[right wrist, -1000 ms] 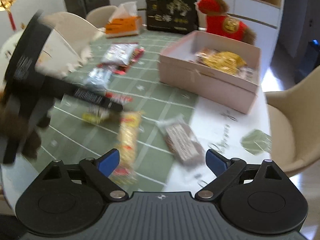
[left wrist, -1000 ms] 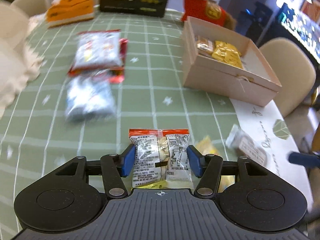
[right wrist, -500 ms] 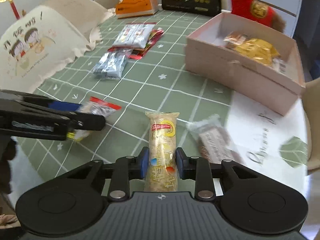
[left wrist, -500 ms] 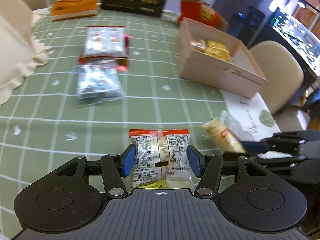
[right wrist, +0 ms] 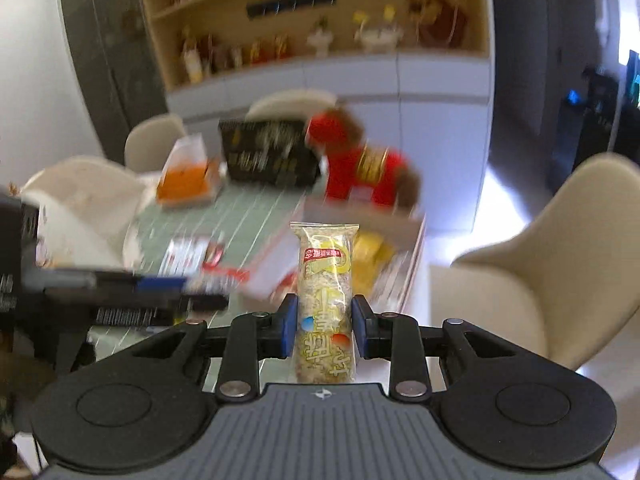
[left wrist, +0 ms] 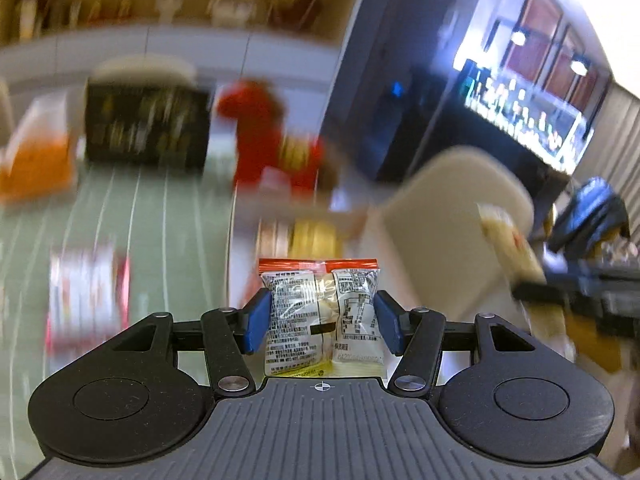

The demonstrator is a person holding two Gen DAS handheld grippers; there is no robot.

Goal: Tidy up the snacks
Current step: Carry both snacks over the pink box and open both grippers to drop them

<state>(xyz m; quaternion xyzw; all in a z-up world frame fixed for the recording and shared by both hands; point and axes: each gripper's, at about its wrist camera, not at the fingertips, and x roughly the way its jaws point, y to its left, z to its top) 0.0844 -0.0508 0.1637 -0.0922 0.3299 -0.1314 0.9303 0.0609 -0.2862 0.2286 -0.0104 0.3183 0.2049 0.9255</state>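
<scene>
My left gripper [left wrist: 319, 320] is shut on a clear snack packet with an orange top [left wrist: 320, 312] and holds it in the air in front of the blurred pink cardboard box [left wrist: 280, 216]. My right gripper [right wrist: 324, 330] is shut on a long rice-cracker packet with a yellow and red label [right wrist: 325, 292], held upright before the pink box [right wrist: 400, 236], which holds yellow snacks [right wrist: 370, 256]. The right gripper with its packet also shows at the right of the left wrist view [left wrist: 516, 256]. The left gripper shows at the left of the right wrist view [right wrist: 160, 284].
On the green checked tablecloth [left wrist: 160, 232] lie a red and white snack pack [left wrist: 86, 296], an orange tissue box [right wrist: 186, 184], a black gift box [right wrist: 268, 156] and a red plush toy [right wrist: 360, 164]. Beige chairs [right wrist: 560, 272] stand around the table.
Both grippers have lifted and swung toward the pink box, each carrying its packet. Both views now tilt upward and are motion-blurred.
</scene>
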